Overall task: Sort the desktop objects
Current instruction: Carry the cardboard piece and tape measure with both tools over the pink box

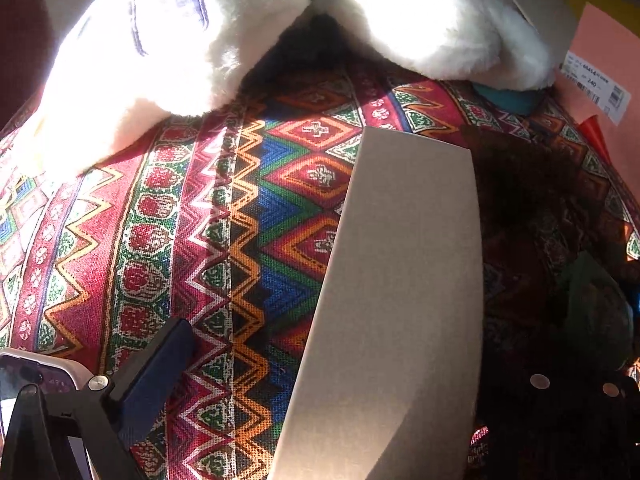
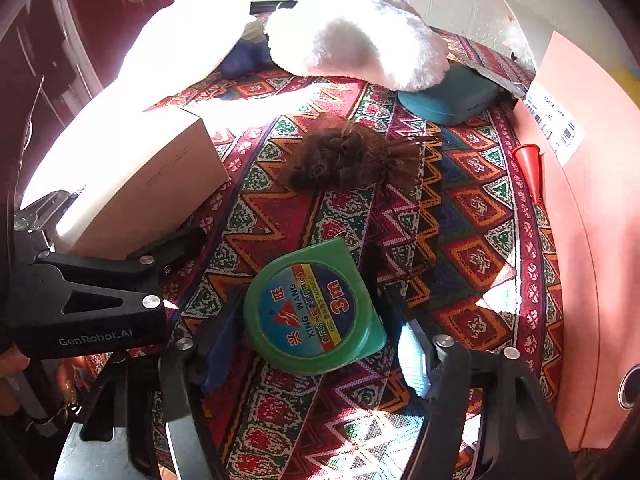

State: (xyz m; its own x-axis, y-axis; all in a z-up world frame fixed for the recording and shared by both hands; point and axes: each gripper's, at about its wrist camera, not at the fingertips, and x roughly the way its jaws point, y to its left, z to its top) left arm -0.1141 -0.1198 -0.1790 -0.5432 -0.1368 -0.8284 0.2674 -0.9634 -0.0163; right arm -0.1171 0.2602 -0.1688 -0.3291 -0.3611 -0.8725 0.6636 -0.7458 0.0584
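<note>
Here, one green tape measure [image 2: 316, 312] — one box [image 2: 148, 184], one pinecone [image 2: 348, 156].

harsh sunlight, blown highlights, deep shadows, fisheye warp

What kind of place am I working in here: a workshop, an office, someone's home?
Most likely a home. The table wears a woven patterned cloth, white plush toys lie at its far edge, and the things on it are household odds: a green tape measure, a teal case, a cardboard box.
</note>
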